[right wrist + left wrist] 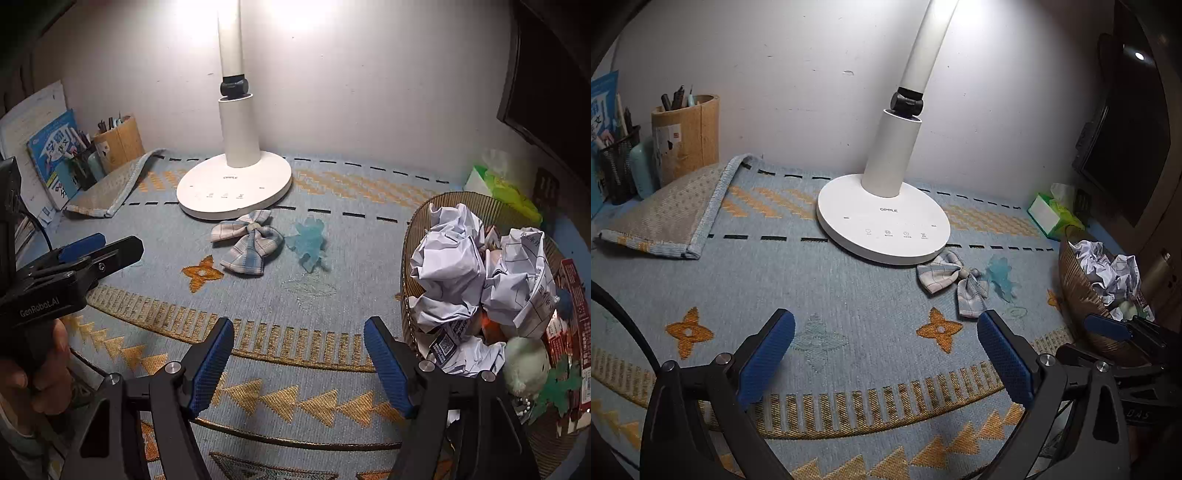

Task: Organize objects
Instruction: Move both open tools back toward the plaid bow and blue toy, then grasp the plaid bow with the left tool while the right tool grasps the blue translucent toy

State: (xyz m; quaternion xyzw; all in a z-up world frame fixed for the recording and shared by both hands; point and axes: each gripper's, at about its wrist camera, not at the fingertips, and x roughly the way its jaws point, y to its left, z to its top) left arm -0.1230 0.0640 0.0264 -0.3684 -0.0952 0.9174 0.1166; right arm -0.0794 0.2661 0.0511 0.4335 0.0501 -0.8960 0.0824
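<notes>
Patterned blue mat under lamp: plaid bow (248, 242) lies ahead and slightly left of the right gripper (299, 365), long axis slanting across its line, nearer it than the left gripper (886, 354); both spread, holding nothing.

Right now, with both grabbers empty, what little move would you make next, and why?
Probably ease the right gripper forward toward the plaid bow lying loose on the mat beside the lamp base. Its jaws are open with nothing between them, the bow lies ahead of it, and the basket of crumpled paper sits close on its right.
</notes>
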